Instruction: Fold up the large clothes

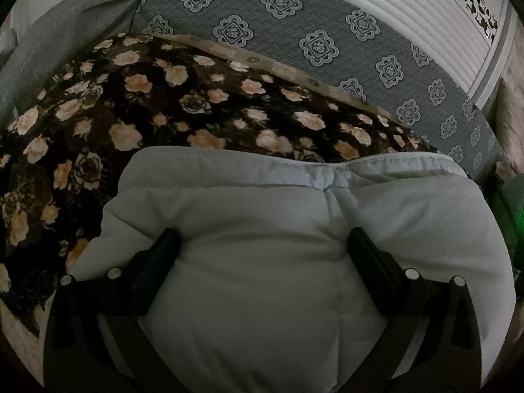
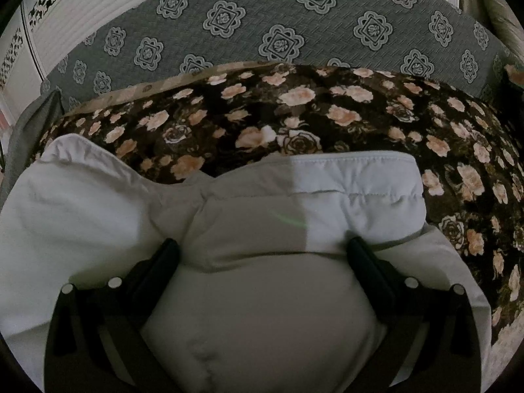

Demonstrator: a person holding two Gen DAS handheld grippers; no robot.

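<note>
White padded garment [image 1: 278, 245] — bulky, quilted, lying on floral blanket [image 1: 131, 114] over bed. Left tool [image 1: 263, 242] and right tool [image 2: 263, 245]: both spread wide, fingers straddling padding, pinching nothing. Folding seemingly underway — bundle compact, not finished.

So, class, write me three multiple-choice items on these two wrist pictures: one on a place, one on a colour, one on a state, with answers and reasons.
1. Where does the white padded garment lie?
A. on the floral blanket
B. on a bare wooden floor
C. on a hanger

2. What colour are the blanket's roses?
A. blue
B. peach
C. green

3. How does the left claw stand?
A. shut tight, nothing in it
B. out of view
C. fingers apart, garment bulging between them

Answers: 1 A, the blanket shows beyond and beside the garment; 2 B, pale peach blooms on dark ground; 3 C, a wide gap filled with white padding, as with the right claw.
</note>
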